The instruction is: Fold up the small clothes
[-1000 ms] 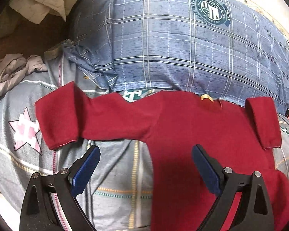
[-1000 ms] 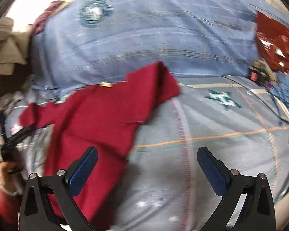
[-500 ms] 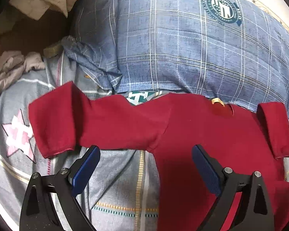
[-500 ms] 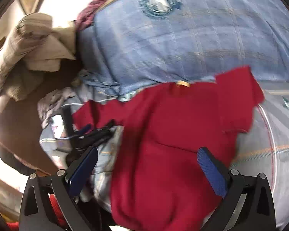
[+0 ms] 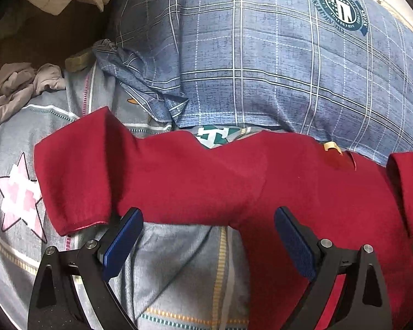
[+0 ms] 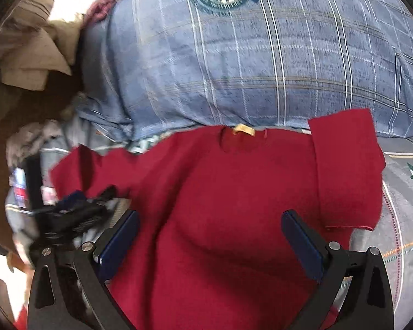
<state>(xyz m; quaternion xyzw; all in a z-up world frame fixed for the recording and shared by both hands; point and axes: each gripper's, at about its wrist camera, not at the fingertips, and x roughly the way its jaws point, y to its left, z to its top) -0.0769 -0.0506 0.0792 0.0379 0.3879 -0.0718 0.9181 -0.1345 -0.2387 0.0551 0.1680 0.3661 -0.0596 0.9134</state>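
A red top (image 5: 234, 181) lies spread flat on the bed (image 5: 179, 261), collar against a blue plaid pillow (image 5: 261, 55). The left gripper (image 5: 209, 243) hangs over its left sleeve, jaws spread, holding nothing. The right gripper (image 6: 210, 243) hangs over its body, jaws spread too.

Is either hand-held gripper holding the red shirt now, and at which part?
Nothing is held. The left hand-held gripper and the right hand-held gripper are both open above the red shirt, which lies flat on the bed.
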